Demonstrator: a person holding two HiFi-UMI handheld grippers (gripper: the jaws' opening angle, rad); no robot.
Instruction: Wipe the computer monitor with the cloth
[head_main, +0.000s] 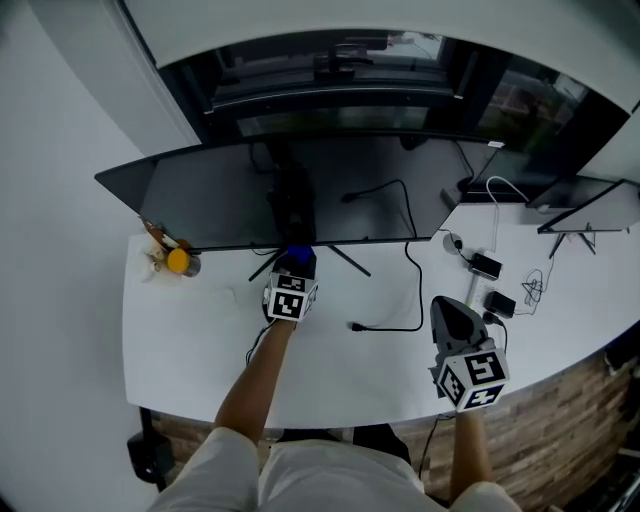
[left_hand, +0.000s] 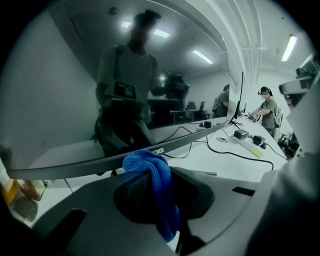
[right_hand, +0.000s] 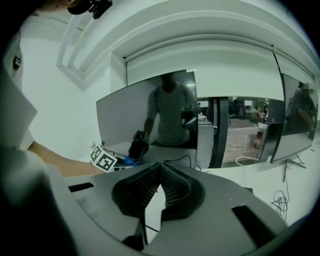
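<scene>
A wide curved dark monitor stands on the white desk. My left gripper is shut on a blue cloth just below the monitor's lower edge, near its stand. In the left gripper view the cloth bunches between the jaws, right under the monitor's bottom bezel. My right gripper hangs over the desk's front right, away from the monitor, its jaws together with nothing between them. The right gripper view shows the monitor and the cloth far off.
An orange ball and small objects sit at the desk's left. Black cables, adapters and a second monitor lie to the right. A window runs behind the desk.
</scene>
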